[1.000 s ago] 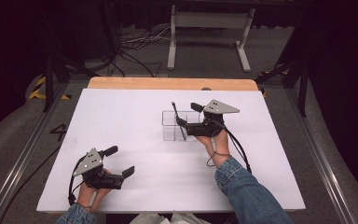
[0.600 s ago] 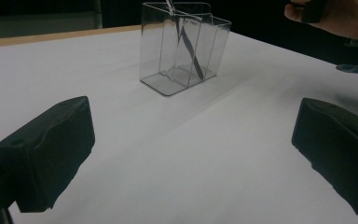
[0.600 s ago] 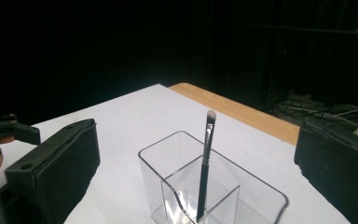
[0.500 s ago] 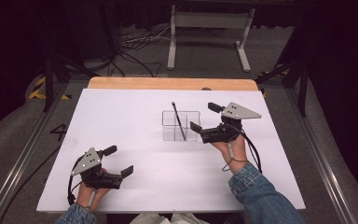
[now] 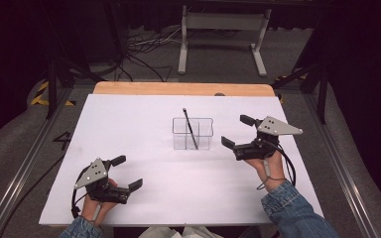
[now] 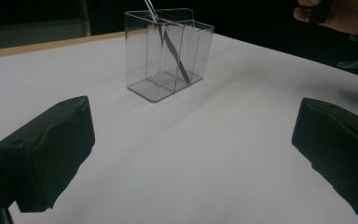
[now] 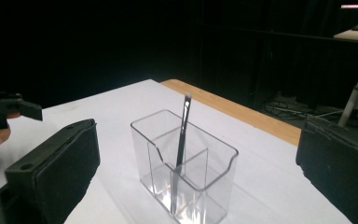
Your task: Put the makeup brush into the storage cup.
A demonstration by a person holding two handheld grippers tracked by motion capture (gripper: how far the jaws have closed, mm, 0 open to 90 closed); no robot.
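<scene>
- The makeup brush (image 5: 190, 129) stands tilted inside the clear plastic organizer (image 5: 192, 134), in the middle of the white table (image 5: 144, 129), with its tip above the rim.
- The right gripper (image 5: 240, 134) is just beside the organizer, its jaws spread and holding nothing.
- The left gripper (image 5: 127, 172) is well apart, near the front edge, jaws also spread wide.
- To finish well, I think the right hand should move away straight, without touching the organizer, because it looks light and could tip over.
</scene>
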